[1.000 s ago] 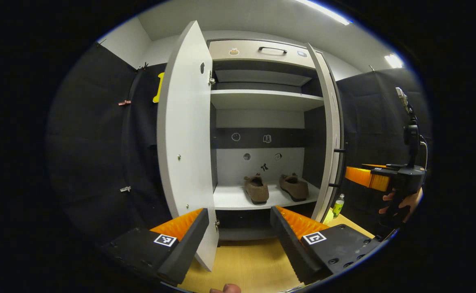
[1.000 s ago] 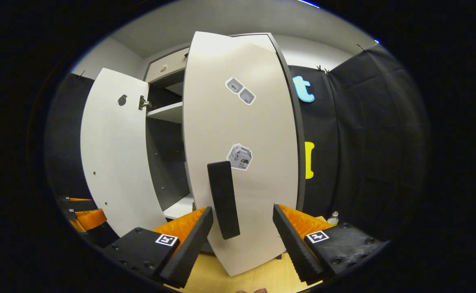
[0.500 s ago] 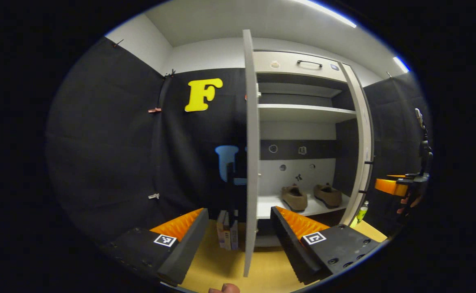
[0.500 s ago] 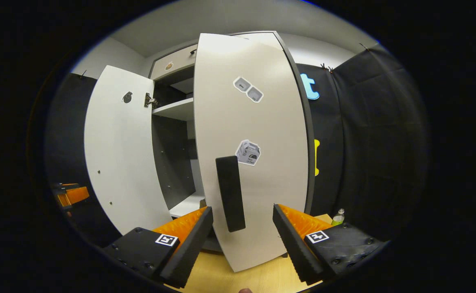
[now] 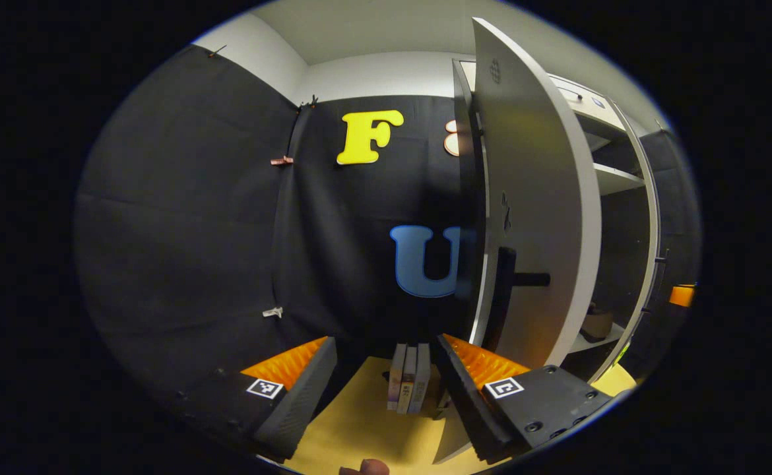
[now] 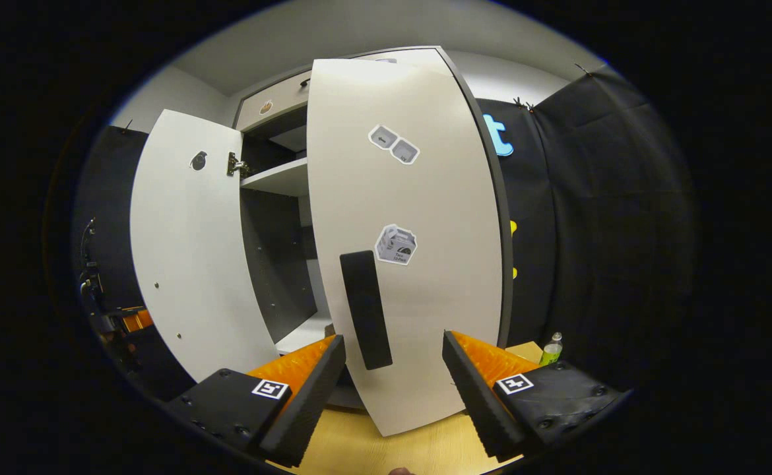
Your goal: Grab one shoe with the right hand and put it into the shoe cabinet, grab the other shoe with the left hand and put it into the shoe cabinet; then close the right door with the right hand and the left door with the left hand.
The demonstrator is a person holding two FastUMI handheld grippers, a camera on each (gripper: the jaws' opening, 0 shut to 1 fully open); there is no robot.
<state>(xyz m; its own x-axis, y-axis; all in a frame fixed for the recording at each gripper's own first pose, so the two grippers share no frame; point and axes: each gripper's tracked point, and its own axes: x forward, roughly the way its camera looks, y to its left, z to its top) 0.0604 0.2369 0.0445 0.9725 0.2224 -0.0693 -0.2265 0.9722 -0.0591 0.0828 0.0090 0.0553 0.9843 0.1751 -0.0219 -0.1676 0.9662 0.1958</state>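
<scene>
The left gripper (image 5: 383,382) is held low over the wooden floor (image 5: 359,429), aimed at the black cloth wall just left of the shoe cabinet (image 5: 617,178). Its jaws stand wide apart and grip nothing. The right finger (image 5: 468,389) sits near the lower edge of the left door (image 5: 538,218), which swings out edge-on beside it; whether finger and door touch cannot be told. A dark bar handle (image 5: 501,297) runs down that door's outer face. Between the fingers, farther off, a few books (image 5: 409,386) stand upright on the floor. Past the door's edge, one brown shoe (image 5: 598,323) rests on the cabinet's lower shelf (image 5: 580,342); the other shoe is hidden by the door.

The right gripper (image 6: 392,389) is held low too, pointing squarely at the outer face of the right door (image 6: 419,264). Its jaws are also spread wide and empty, and they flank the lower end of the door's dark vertical handle (image 6: 365,310), which hangs in the gap between them without clear contact. The right door stands partly open, with the cabinet's inside showing to its left, and stickers on its face. In this view the left door (image 6: 191,251) stands wide open, its inner side facing the camera. The left gripper (image 6: 136,320) shows far off at the left edge, beyond that door. A small green bottle (image 6: 549,349) stands on the floor by the right finger (image 6: 485,396).
</scene>
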